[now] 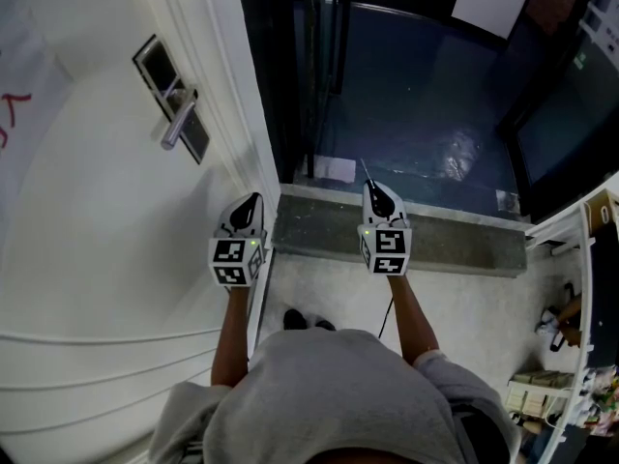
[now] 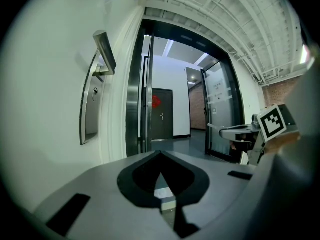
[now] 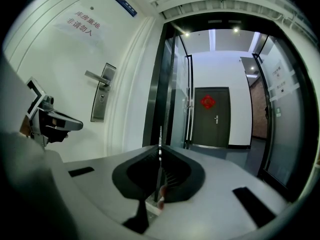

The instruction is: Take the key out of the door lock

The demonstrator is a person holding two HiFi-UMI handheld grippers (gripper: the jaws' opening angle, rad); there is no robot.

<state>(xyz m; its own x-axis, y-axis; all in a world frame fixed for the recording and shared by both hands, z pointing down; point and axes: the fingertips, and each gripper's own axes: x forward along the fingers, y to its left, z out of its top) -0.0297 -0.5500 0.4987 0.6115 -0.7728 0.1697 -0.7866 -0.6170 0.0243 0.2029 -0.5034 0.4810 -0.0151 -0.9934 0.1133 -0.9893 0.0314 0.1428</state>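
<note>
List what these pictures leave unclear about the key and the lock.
- Key: the right gripper view shows only a thin edge; the rest is hidden between the fingers of the right gripper.
- Lock plate: keyhole too small in the head view.
- Red marks: cut off by the head view's left edge.

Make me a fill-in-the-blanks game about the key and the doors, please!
1. The key is pinched in the person's ____ hand-held gripper.
2. The door handle is fixed on a ____ door.
3. The dark far door has a ____ decoration.
Missing words: right; white; red.
</note>
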